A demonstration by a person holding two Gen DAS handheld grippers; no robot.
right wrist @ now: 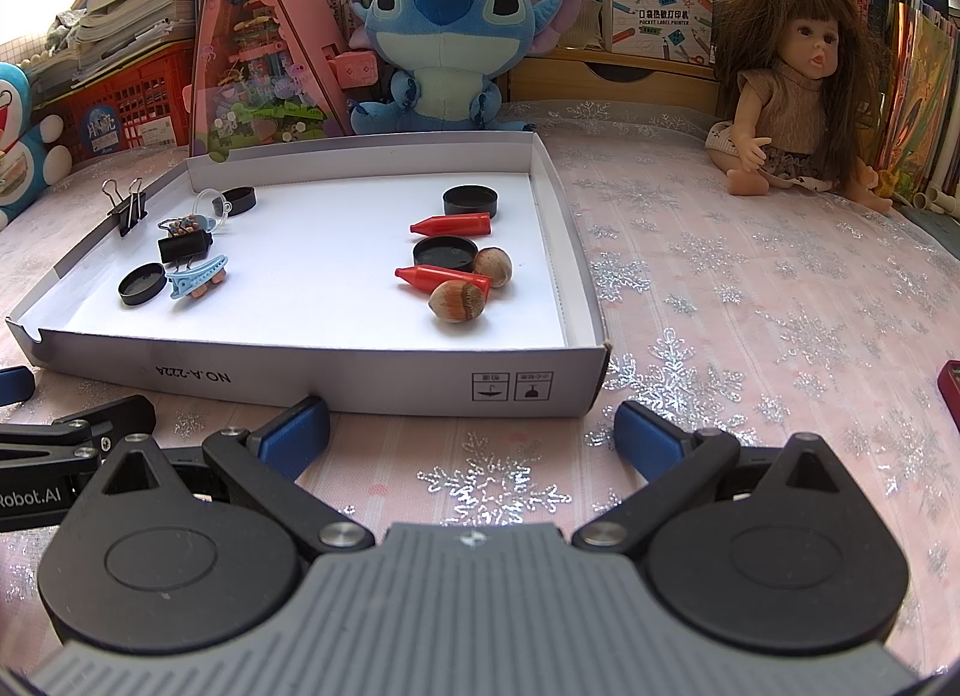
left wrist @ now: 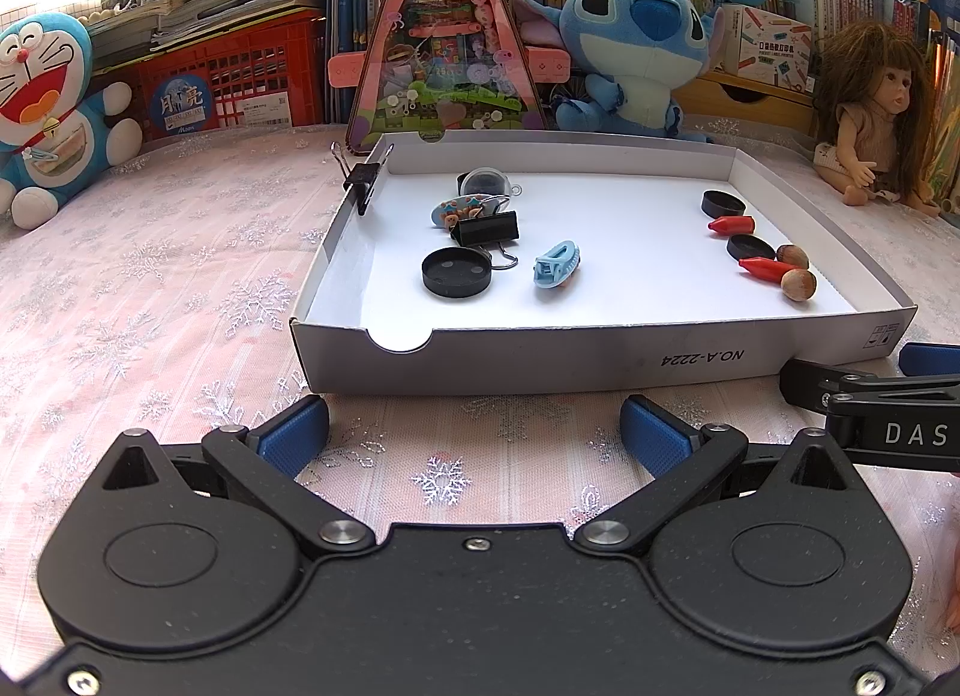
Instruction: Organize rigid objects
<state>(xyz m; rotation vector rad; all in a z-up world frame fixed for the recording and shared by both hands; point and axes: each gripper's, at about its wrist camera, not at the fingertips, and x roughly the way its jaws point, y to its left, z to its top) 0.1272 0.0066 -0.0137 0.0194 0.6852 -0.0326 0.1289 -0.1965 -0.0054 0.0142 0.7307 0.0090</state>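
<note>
Right wrist view: right hand-held gripper [right wrist: 471,426] spread wide, empty; small brown hazelnut [right wrist: 458,301] looks hard, round, slippery; pinch its middle.

The left gripper [left wrist: 474,432] is held low and level, its jaws spread wide, with nothing gripped between the blue pads [left wrist: 297,435]. The right gripper [right wrist: 472,432] is posed alike, its blue-padded fingers [right wrist: 651,435] parted wide and nothing caught between them. The two are set side by side: in the left wrist view, part of the right gripper's black finger linkage is seen at the right edge, and in the right wrist view the left gripper's linkage is seen at the left edge.
</note>
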